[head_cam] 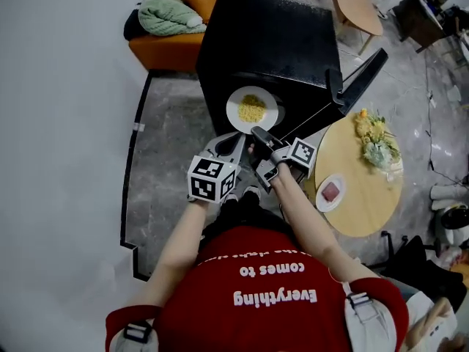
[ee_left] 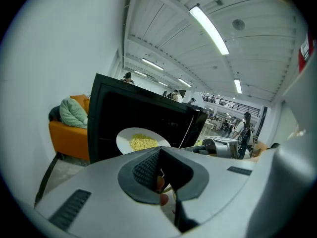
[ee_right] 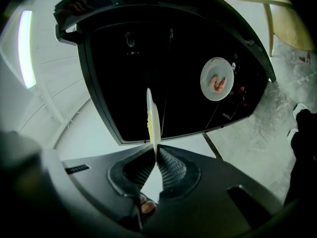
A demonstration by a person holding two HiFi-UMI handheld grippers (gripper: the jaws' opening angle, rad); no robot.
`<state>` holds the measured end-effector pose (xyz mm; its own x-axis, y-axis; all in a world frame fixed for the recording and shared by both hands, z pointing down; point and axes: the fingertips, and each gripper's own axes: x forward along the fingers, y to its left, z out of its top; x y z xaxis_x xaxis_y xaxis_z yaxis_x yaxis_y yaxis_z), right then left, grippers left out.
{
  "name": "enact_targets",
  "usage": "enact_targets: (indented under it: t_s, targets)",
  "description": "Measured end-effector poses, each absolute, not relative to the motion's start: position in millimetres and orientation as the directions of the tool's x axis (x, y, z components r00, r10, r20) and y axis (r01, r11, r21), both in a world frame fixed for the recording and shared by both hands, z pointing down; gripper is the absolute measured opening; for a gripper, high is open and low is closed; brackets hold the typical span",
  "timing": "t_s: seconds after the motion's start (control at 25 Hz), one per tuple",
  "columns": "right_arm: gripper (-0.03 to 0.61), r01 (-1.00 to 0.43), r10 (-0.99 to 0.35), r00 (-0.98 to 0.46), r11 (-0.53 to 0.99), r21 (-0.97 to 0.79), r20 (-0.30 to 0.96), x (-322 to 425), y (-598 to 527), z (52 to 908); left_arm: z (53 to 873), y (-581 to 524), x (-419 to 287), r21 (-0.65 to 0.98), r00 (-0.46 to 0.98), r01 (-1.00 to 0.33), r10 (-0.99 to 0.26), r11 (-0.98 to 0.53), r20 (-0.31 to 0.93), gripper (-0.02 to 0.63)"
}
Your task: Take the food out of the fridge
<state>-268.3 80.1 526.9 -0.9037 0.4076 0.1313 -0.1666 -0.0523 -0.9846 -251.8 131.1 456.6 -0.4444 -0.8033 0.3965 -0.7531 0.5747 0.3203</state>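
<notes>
A white plate of yellow food [head_cam: 252,109] is held level just in front of the open black fridge [head_cam: 271,35]. My right gripper [head_cam: 258,132] is shut on the plate's near rim. In the right gripper view the plate [ee_right: 153,123] runs edge-on out of the pinched jaws of that gripper [ee_right: 156,157]. My left gripper [head_cam: 236,141] sits just left of the right one, below the plate, apart from it. Its jaws [ee_left: 159,155] are shut with nothing between them, and the plate [ee_left: 141,140] lies beyond them. A second white plate with red food [ee_right: 217,79] shows against the fridge's dark inside.
The fridge door [head_cam: 359,79] swings open to the right. A round wooden table [head_cam: 366,204] at the right carries a small plate of red food [head_cam: 331,191] and flowers [head_cam: 375,139]. An orange sofa [head_cam: 165,50] with a green blanket [head_cam: 165,13] stands left of the fridge.
</notes>
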Motion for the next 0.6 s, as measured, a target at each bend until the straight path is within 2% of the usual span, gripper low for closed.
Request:
enact_targets:
  t_s: [0.4,0.6]
  targets:
    - [0.023,-0.151,0.463,-0.882,-0.113,-0.982,0.082,-143.7,91.0,505.8,445.2,145.4,-187.7,0.298,-0.404,-0.790,-0.822,0.535,0.402,-0.003]
    - [0.023,-0.143,0.450,-0.889,-0.104,-0.984,0.082,-132.3,88.6,507.1,446.3,146.4,-193.0,0.312,-0.386,-0.797,-0.833,0.518,0.397,-0.003]
